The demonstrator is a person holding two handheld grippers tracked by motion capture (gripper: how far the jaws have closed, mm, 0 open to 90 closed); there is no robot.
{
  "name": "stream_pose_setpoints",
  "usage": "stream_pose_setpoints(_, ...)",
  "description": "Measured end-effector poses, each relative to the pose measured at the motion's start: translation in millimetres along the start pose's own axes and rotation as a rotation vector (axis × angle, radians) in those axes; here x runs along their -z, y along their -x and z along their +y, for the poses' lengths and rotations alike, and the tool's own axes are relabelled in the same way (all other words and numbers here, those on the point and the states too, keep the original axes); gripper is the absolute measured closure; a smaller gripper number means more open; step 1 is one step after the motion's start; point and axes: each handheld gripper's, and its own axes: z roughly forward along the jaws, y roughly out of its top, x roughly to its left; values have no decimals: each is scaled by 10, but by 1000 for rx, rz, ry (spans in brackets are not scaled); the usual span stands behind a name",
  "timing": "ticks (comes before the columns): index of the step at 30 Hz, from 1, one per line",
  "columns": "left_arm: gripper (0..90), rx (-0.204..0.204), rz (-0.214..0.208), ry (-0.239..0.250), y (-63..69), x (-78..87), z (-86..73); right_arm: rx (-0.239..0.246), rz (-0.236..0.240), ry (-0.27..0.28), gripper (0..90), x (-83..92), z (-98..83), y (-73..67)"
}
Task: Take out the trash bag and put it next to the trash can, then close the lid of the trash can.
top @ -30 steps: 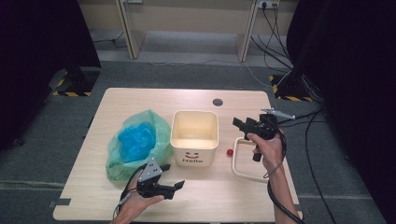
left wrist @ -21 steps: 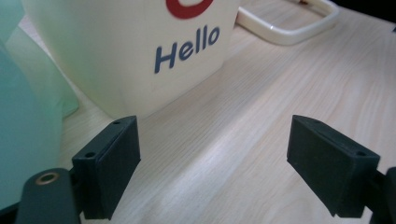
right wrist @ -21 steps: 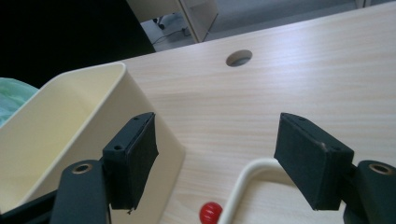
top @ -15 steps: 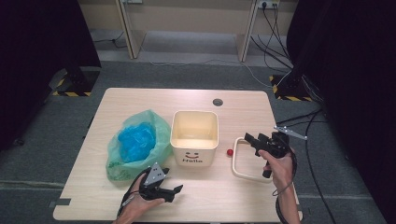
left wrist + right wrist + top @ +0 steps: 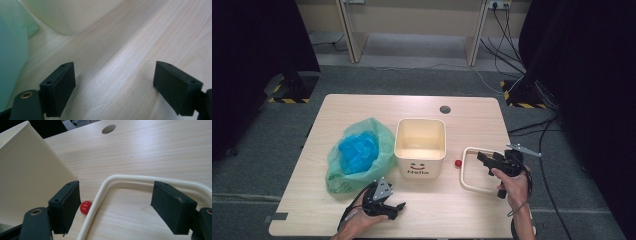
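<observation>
A cream rectangular frame (image 5: 466, 172) lies flat on the table right of the cream bin (image 5: 420, 147) with a smiley face. A small red ball (image 5: 457, 163) rests between them. My right gripper (image 5: 484, 164) hovers low over the frame's far left corner. Its jaws have just been opening, and in the right gripper view they stand apart (image 5: 117, 205) with the frame's rim (image 5: 130, 178) between them, untouched; the red ball (image 5: 85, 207) sits by the left jaw. My left gripper (image 5: 397, 210) is open near the front edge, over bare wood (image 5: 112, 85).
A green plastic bag (image 5: 362, 150) holding something blue lies left of the bin, and its edge (image 5: 12, 50) borders the left gripper view. A round cable hole (image 5: 445, 109) sits in the table's far side. Cables trail on the floor at the right.
My right gripper has come down and toward the near side, from above the frame's far edge to just over it, with its jaws wider apart. The left hand has sunk slightly.
</observation>
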Motion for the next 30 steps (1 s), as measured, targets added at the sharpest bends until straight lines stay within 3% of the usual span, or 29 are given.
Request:
stream_pose_setpoints(10, 155, 11, -8, -4, -15, -8, 2, -27, -26, 12, 208, 73, -8, 108)
stream_pose_setpoints(30, 152, 11, -6, -6, -16, -9, 4, -47, -147, 2, 231, 112, -64, 466)
